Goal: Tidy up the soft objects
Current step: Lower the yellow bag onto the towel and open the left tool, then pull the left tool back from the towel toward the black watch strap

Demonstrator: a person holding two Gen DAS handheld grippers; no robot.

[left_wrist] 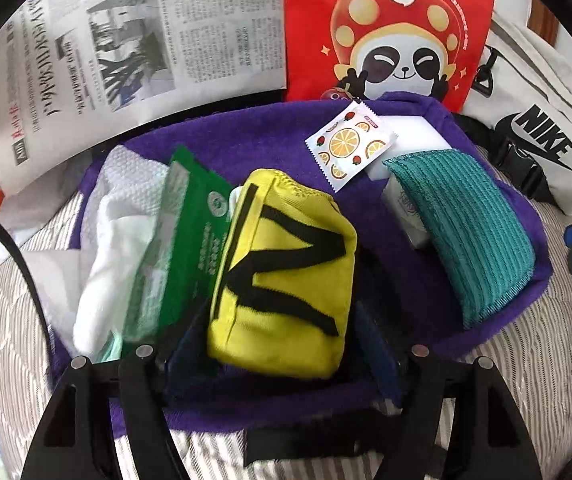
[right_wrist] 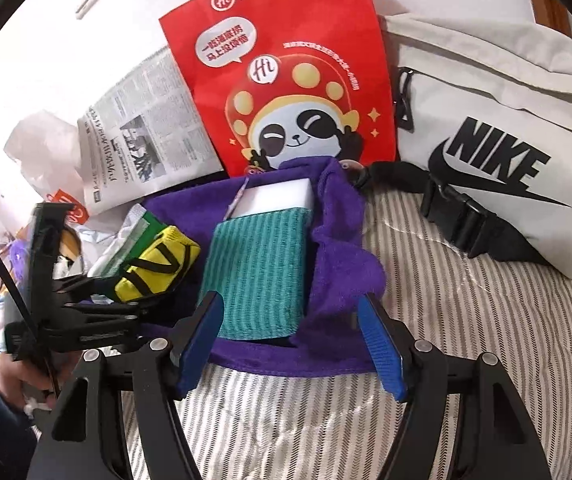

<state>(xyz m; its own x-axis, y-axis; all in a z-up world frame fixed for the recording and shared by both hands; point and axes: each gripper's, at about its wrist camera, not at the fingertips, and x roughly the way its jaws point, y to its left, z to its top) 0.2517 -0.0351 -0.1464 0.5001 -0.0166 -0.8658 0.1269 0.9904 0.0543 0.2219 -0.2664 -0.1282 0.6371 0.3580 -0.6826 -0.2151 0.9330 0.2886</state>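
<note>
— Well, what do we get from our left wrist camera that the right one misses?

— The fruit-print sachet [left_wrist: 351, 145] beyond our left fingertips, and the white cloth [left_wrist: 122, 240] beside the green packet [left_wrist: 182, 248], left of the fingers. The right view shows the sachet only edge-on.

— And the right wrist camera?

— It shows our left gripper [right_wrist: 142, 276] from the side, and the whole Nike bag [right_wrist: 498, 140] off to the right.

— How do the fingers stand?

— Our left gripper [left_wrist: 282, 344] is closed on the yellow pouch [left_wrist: 286, 272], over the purple towel [left_wrist: 386, 240]. Our right gripper [right_wrist: 290, 336] is spread wide, holding nothing; the teal sponge [right_wrist: 258, 272] lies between its fingertips and just beyond, left pad [right_wrist: 198, 336] touching the towel.
</note>
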